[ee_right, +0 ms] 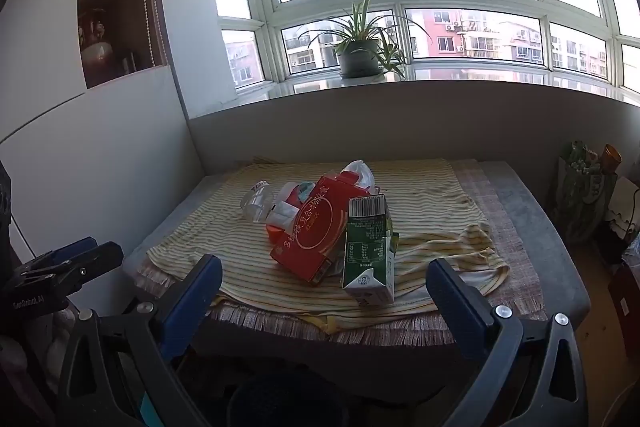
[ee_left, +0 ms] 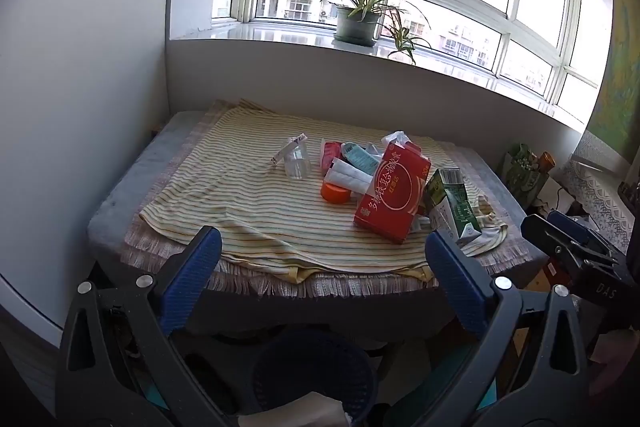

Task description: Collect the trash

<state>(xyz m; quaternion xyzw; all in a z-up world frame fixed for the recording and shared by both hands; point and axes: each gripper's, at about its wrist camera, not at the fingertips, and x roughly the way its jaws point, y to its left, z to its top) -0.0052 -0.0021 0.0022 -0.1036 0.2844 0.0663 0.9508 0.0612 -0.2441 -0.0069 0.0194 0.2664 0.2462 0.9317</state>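
Observation:
A pile of trash lies on the striped cloth (ee_left: 224,195) of a low table: a red carton (ee_left: 390,195) (ee_right: 316,231), a green and white milk carton (ee_left: 452,205) (ee_right: 368,251), a clear plastic cup (ee_left: 297,163) (ee_right: 258,205), an orange cap (ee_left: 335,193), white and teal packets (ee_left: 356,163) and a crumpled plastic bag (ee_right: 360,173). My left gripper (ee_left: 322,247) is open and empty, short of the table's front edge. My right gripper (ee_right: 324,279) is open and empty, near the front edge by the milk carton. A dark mesh bin (ee_left: 316,371) stands on the floor below the left gripper.
A white cabinet wall (ee_left: 80,107) runs along the table's left side. A windowsill with a potted plant (ee_left: 358,19) is behind it. Bags and boxes (ee_right: 588,195) crowd the floor to the right. The other gripper shows at each view's edge (ee_left: 576,247).

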